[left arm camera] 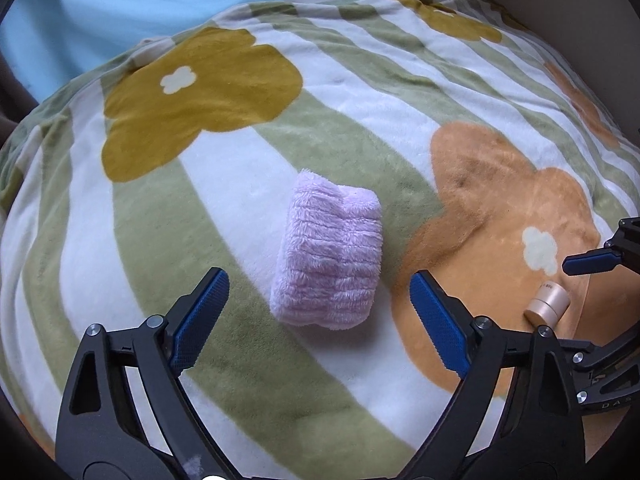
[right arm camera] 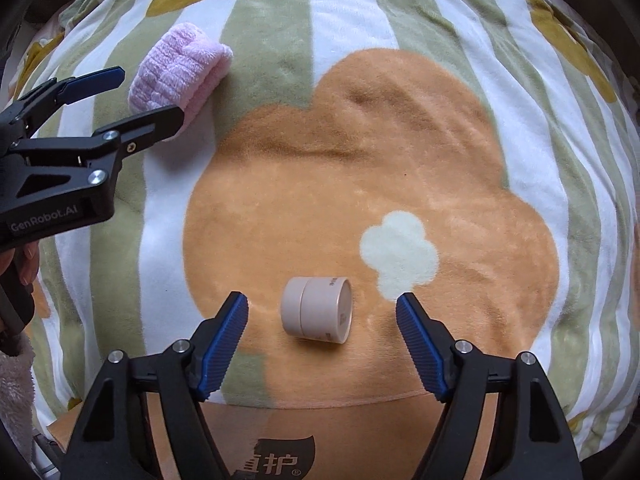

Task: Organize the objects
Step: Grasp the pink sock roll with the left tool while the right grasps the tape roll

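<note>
Printed cardboard (right arm camera: pixel 280 462) below the blanket's near edge, and fingers (right arm camera: pixel 28 264) behind the left gripper (right arm camera: pixel 150 98), are seen only in the right wrist view. Pale blue fabric (left arm camera: pixel 140 8) is seen only in the left wrist view. A fluffy pink ribbed roll (left arm camera: pixel 330 256) lies on the striped flowered blanket (left arm camera: pixel 240 184), between the spread, untouching pads of the left gripper. A small beige two-part jar (right arm camera: pixel 316 310) lies on its side on the orange flower; the right gripper (right arm camera: pixel 322 320) is released around it, pads apart from it.

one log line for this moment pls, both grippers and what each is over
left gripper: jaws open, astride pink towel roll | right gripper: jaws open, astride beige jar lying sideways | nothing held | surface: flower blanket
</note>
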`<action>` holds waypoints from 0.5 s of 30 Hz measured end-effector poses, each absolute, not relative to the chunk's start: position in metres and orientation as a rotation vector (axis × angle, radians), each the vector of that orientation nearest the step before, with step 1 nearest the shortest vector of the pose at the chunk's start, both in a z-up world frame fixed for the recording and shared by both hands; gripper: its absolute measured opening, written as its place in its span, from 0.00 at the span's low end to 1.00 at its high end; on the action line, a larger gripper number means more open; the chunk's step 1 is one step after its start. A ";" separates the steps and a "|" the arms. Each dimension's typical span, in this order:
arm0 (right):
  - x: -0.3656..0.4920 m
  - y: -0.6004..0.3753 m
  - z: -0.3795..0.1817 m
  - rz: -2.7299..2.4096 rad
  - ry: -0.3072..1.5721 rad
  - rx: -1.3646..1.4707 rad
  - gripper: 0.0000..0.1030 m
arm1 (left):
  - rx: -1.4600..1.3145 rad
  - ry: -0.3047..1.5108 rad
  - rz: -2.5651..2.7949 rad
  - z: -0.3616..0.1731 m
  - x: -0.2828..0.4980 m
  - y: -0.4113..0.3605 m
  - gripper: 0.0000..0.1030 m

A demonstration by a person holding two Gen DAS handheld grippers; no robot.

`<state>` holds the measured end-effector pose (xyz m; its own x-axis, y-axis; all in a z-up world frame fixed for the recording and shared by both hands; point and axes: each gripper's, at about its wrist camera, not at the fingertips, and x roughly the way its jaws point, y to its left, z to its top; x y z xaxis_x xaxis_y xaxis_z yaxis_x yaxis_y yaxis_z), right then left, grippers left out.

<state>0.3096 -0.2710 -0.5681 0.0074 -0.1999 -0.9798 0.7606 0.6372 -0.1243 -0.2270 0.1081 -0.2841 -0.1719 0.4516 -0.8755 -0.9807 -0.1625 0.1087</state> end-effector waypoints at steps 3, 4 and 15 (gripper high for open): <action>0.310 -0.269 -0.568 -0.830 1.378 0.531 0.56 | -0.855 0.873 1.589 -0.288 -0.227 0.112 0.78; 0.310 -0.268 -0.568 -0.831 1.385 0.526 0.54 | -0.851 0.875 1.585 -0.288 -0.227 0.113 0.76; 0.304 -0.264 -0.570 -0.873 1.387 0.579 0.29 | -0.846 0.881 1.549 -0.291 -0.230 0.118 0.43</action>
<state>0.3041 -0.2643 -0.5697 -0.0373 -0.1847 -0.9821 0.8055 0.5761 -0.1389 -0.2300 0.1176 -0.2912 -0.1357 0.4564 -0.8794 -0.9891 -0.1138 0.0936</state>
